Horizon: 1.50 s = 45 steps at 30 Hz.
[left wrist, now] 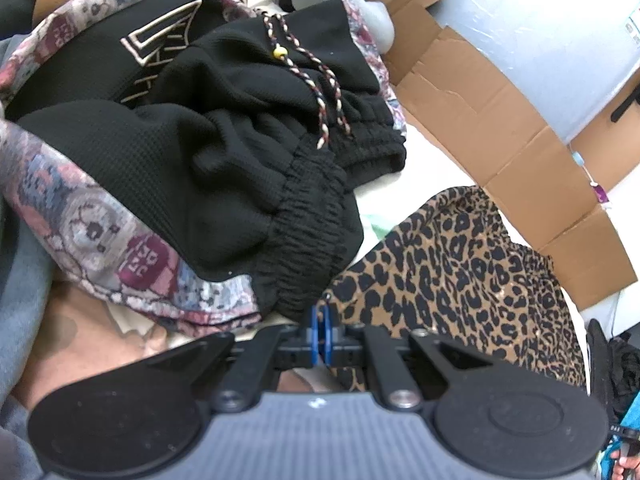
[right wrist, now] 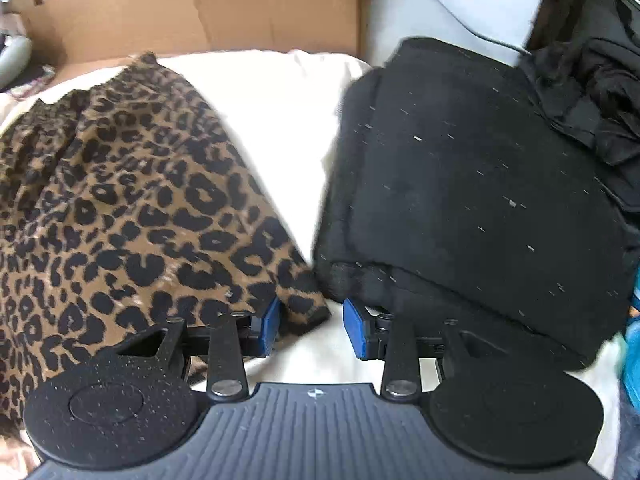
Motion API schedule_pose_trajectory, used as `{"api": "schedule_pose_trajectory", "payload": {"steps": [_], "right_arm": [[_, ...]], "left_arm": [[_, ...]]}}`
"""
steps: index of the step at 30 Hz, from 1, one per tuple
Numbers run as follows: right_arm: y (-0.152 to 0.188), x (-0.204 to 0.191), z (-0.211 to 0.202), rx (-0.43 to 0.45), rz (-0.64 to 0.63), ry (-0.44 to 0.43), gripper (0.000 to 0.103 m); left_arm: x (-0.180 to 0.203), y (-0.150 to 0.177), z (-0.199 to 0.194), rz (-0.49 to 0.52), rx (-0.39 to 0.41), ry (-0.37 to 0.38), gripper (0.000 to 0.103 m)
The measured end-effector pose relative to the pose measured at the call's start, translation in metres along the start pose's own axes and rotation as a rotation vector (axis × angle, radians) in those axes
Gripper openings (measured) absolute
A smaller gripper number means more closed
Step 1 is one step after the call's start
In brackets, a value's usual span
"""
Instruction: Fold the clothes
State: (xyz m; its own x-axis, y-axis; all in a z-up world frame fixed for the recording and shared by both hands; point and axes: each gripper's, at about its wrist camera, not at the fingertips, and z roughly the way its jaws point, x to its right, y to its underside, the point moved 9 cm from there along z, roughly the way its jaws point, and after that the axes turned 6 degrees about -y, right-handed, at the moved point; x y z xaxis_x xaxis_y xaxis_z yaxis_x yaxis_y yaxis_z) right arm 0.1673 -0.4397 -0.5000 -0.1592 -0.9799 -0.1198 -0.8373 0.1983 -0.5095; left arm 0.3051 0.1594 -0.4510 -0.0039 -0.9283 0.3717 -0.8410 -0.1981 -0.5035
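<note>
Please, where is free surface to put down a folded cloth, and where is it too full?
One bare white strip lies between the leopard garment and the folded black pile, reaching back to the cardboard. A smaller patch shows just ahead of the right gripper. By the left gripper it is crowded: black shorts on heaped clothes.

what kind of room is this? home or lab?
Most likely a home, probably a bedroom or storage corner used for laundry. Loose clothes are heaped about: black drawstring shorts, a leopard-print garment and a folded black garment on a white sheet, with flattened cardboard boxes behind.
</note>
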Motion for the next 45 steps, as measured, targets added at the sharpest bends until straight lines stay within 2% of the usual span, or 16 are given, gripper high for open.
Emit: {"api": "schedule_pose_trajectory", "payload": {"steps": [2,4,6,12,16,20,24,28,30,45], "right_arm": [[-0.001,-0.003,0.002,0.000,-0.008,-0.025,0.041],[-0.003,-0.004,0.004,-0.002,-0.013,-0.031,0.014],[-0.005,-0.005,0.003,0.000,-0.016,-0.031,0.005],[-0.006,-0.002,0.001,-0.002,-0.014,0.010,0.003],[-0.007,-0.003,0.005,-0.013,-0.013,0.015,0.003],[-0.011,-0.003,-0.003,-0.010,-0.002,0.018,0.007],[-0.019,-0.005,-0.018,0.017,-0.012,0.020,0.018],[-0.024,-0.017,-0.030,0.040,-0.034,0.001,0.037],[-0.027,-0.025,-0.036,0.052,-0.065,0.006,0.041],[-0.031,-0.083,-0.053,0.078,-0.096,-0.126,0.041]], "left_arm": [[0.001,0.000,-0.002,-0.002,-0.002,-0.001,0.003],[0.001,0.000,-0.003,0.001,-0.007,-0.004,0.003],[0.001,0.000,-0.004,0.005,-0.011,-0.010,0.003],[0.010,-0.007,-0.017,0.039,-0.005,-0.019,0.003],[0.014,-0.011,-0.019,0.044,-0.004,-0.022,0.003],[0.021,-0.012,-0.027,-0.009,0.012,-0.009,0.003],[0.041,-0.015,-0.040,-0.010,0.029,0.017,0.003],[0.059,-0.018,-0.051,-0.006,0.030,0.018,0.003],[0.068,-0.019,-0.056,-0.001,0.033,0.027,0.003],[0.138,-0.018,-0.079,0.023,0.059,0.114,0.003]]}}
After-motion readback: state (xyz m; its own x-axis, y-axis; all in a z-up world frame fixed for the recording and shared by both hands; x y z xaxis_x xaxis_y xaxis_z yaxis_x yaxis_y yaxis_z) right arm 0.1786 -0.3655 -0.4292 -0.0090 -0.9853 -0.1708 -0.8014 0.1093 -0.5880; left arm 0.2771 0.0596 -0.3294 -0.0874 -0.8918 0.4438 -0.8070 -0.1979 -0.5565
